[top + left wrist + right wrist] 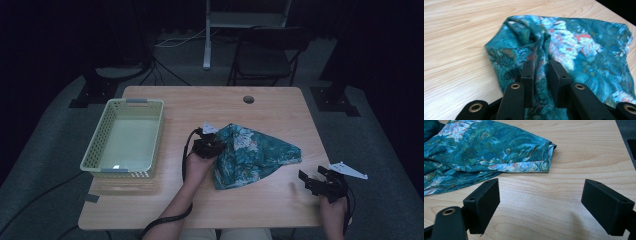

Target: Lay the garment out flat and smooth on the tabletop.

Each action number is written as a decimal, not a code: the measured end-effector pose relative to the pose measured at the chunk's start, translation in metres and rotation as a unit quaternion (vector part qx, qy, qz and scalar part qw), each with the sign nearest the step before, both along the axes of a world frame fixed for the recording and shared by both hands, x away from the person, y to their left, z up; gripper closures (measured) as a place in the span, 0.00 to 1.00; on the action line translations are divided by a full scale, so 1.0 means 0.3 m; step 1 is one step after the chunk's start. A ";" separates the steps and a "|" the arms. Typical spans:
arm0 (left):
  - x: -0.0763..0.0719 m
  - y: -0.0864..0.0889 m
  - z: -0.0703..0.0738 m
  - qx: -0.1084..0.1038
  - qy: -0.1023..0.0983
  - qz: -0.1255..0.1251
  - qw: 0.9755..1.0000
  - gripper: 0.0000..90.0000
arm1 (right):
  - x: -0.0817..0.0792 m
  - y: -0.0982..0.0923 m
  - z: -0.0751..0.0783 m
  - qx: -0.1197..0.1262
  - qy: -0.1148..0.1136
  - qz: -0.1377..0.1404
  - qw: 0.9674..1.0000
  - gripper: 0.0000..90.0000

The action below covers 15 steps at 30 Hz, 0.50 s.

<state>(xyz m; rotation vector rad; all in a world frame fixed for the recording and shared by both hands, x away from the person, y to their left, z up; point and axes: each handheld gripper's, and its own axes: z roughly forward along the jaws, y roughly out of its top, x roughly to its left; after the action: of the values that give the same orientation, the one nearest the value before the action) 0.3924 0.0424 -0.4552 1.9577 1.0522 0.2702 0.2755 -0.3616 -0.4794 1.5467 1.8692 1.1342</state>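
Left hand-held gripper (538,72) pinching a raised fold of the teal floral cloth (252,152), mid-frame on the bench (210,102). Right hand-held gripper (541,205) jaws wide, nothing between, lower right, just off the cloth's corner. Pale green basket (95,145) at left, well apart

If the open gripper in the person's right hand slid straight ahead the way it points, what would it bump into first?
Probably the folded edge of the teal patterned cloth. The right gripper stands open over bare table, and the cloth lies just ahead, though depth is hard to judge.
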 end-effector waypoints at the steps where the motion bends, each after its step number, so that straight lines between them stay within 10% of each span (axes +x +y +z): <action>1: -0.004 0.010 0.002 0.001 -0.001 0.003 1.000 0.84 | 0.000 0.000 0.000 0.000 0.000 0.000 1.000 0.16; 15: -0.052 0.129 -0.018 0.032 -0.002 0.028 0.999 0.76 | -0.002 0.000 0.000 0.002 -0.002 0.000 1.000 0.16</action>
<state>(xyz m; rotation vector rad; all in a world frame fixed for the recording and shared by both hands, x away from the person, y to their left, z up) 0.3767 0.0811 -0.4607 1.9850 1.1098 0.3420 0.2749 -0.3617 -0.4794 1.5459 1.8661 1.1401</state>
